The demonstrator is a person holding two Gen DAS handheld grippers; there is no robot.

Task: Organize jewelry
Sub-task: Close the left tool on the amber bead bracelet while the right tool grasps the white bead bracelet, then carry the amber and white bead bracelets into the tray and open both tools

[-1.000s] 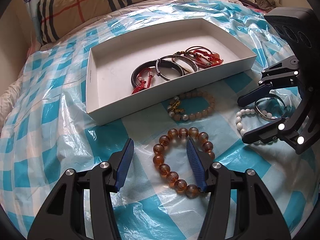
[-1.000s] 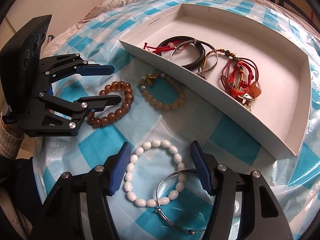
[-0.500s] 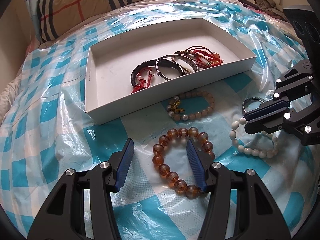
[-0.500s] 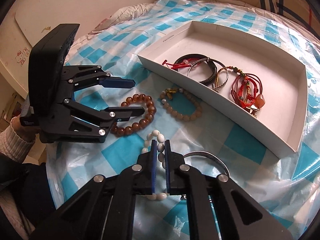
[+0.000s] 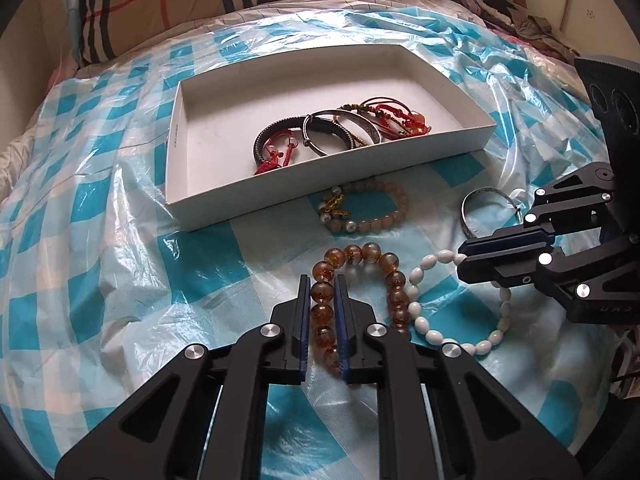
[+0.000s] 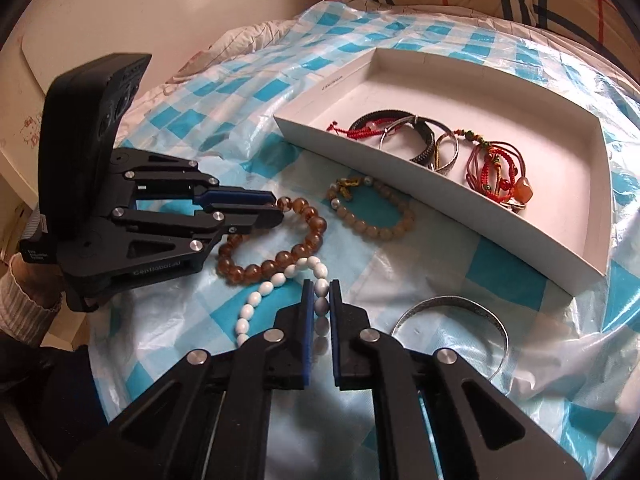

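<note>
Two tools grip beads — the left tool (image 5: 323, 294) clenches the amber bracelet (image 5: 394, 286), the right tool (image 6: 319, 300) the white bracelet (image 6: 276, 282) — near the white tray (image 5: 280, 196).

Both cameras sit low and close over the bed, each looking forward along its own gripper's fingers. The left wrist view faces the white tray (image 5: 440, 156) head-on, with the right gripper (image 5: 464, 264) at its right edge; the right wrist view looks across from the other side, catching the left gripper (image 6: 276, 210). Both views share the tray, amber bead bracelet (image 5: 362, 276) and white bead bracelet (image 5: 424, 322).
</note>
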